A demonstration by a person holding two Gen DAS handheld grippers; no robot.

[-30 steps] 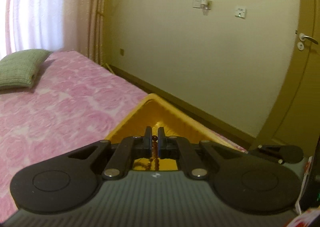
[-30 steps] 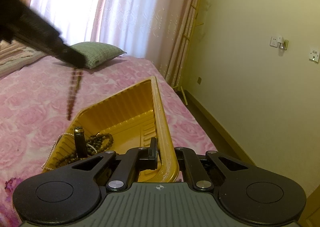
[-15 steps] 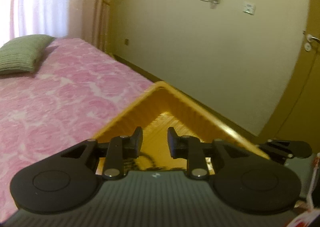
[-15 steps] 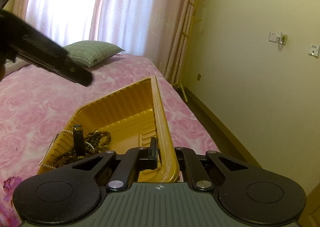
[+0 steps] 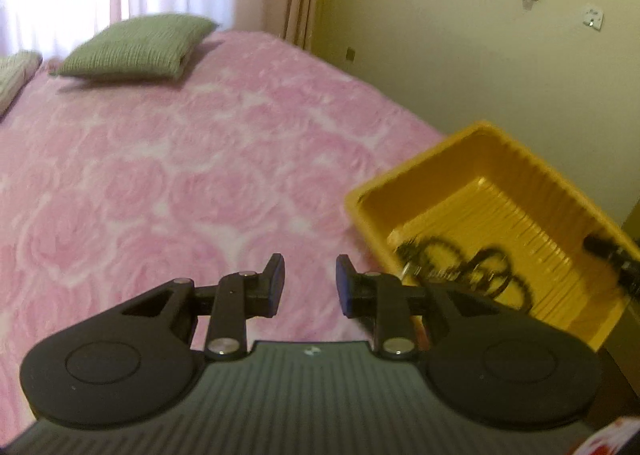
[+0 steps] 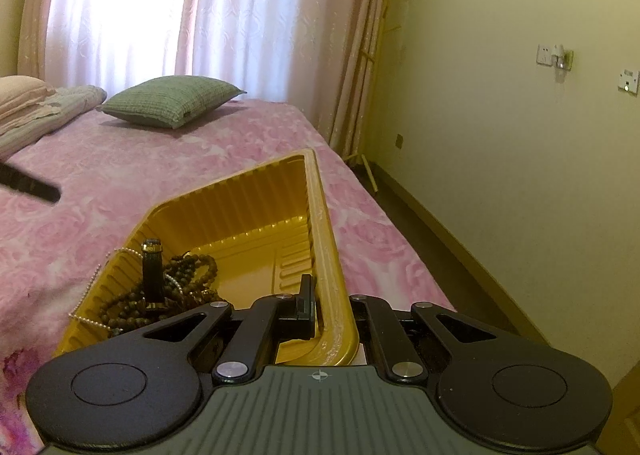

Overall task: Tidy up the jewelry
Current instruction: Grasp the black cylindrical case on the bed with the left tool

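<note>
A yellow plastic tray (image 6: pixel 320 215) sits on the pink bed; it also shows in the left wrist view (image 5: pixel 532 167). Inside lie dark bead necklaces (image 6: pixel 188 275), a pearl string (image 6: pixel 92 287) draped over the rim, and a black watch strap (image 6: pixel 152 271). The beads show blurred in the left wrist view (image 5: pixel 460 259). My right gripper (image 6: pixel 332 307) is shut on the tray's near right rim. My left gripper (image 5: pixel 310 287) is open and empty over the bedspread, left of the tray. Its finger tip shows in the right wrist view (image 6: pixel 32 187).
The pink rose-patterned bedspread (image 5: pixel 160 175) spreads to the left. A green pillow (image 5: pixel 136 45) lies at the head of the bed, with folded bedding (image 6: pixel 36 111) beside it. Curtains (image 6: pixel 240 15) hang behind. A wall (image 6: pixel 500 135) and floor gap run along the right.
My left gripper opened over the tray and let the bead necklace fall in, then swung left away from the tray. My right gripper kept its hold on the rim.
</note>
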